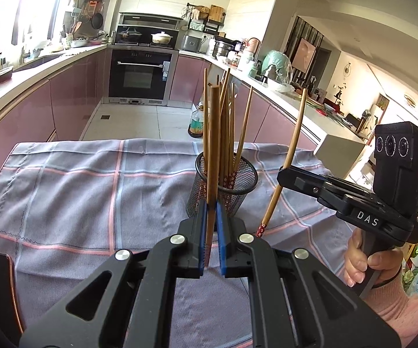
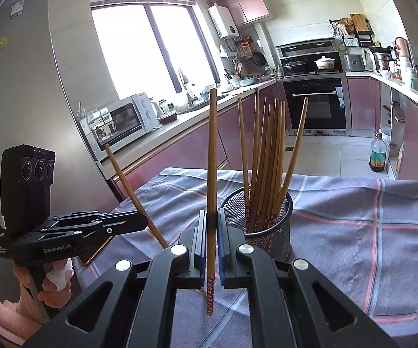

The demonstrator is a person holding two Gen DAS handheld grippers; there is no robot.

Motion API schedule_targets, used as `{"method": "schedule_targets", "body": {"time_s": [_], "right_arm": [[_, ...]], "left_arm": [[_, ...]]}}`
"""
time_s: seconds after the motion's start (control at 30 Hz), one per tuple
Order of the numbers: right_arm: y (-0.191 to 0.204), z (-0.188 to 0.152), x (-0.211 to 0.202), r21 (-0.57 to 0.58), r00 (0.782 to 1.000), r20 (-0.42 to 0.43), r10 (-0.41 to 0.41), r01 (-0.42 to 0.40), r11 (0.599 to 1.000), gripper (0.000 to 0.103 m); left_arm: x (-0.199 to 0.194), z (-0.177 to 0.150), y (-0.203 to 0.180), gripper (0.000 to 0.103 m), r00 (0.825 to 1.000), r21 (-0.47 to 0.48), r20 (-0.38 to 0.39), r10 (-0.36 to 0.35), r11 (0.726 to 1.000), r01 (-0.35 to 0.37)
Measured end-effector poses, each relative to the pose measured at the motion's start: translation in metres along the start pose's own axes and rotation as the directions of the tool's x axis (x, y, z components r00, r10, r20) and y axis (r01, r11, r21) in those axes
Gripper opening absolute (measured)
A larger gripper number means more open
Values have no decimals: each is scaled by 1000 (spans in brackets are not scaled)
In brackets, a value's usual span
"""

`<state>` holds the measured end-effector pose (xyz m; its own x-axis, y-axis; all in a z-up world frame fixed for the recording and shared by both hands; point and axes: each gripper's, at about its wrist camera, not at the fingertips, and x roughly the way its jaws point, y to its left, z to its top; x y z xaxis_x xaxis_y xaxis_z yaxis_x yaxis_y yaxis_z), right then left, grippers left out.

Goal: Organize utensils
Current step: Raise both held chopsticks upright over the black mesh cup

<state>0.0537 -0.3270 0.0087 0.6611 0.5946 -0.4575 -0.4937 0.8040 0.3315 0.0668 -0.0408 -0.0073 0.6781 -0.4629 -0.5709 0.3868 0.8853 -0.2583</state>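
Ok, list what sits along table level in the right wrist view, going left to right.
Left gripper gripping a tilted chopstick → upright chopstick clamped in the right gripper → black mesh holder full of chopsticks → bare stretch of checked cloth → oil bottle on the floor beyond.

Checked grey cloth with pink stripes across the lower frame. Black oven set in pink cabinets, upper centre. White microwave at centre left of the right wrist view. Oil bottle on the tiled floor at right. White casserole pot on the stove, upper right.
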Motion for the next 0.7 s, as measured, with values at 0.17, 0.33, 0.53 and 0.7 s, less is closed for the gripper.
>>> {"method": "schedule_targets", "body": {"time_s": [0.17,0.33,0.53,0.7], "right_arm": [[-1,5,-2,-8,1000,17,-9,10,1000,6],[-2,10,-7,-14,999,41,-16,17,1000,6],[-4,18,-13,-23,998,66,-20,21,1000,6],[-2,27,-15,-36,996,88,-24,27,999,6]], "left_arm": [[-2,6,-3,7,1000,5,16,-6,1000,6],[-5,12,-4,7,999,13,39,-11,1000,11],[-12,24,-10,7,997,30,70,-17,999,15],[-17,33,-14,7,995,42,94,-22,999,18]]}}
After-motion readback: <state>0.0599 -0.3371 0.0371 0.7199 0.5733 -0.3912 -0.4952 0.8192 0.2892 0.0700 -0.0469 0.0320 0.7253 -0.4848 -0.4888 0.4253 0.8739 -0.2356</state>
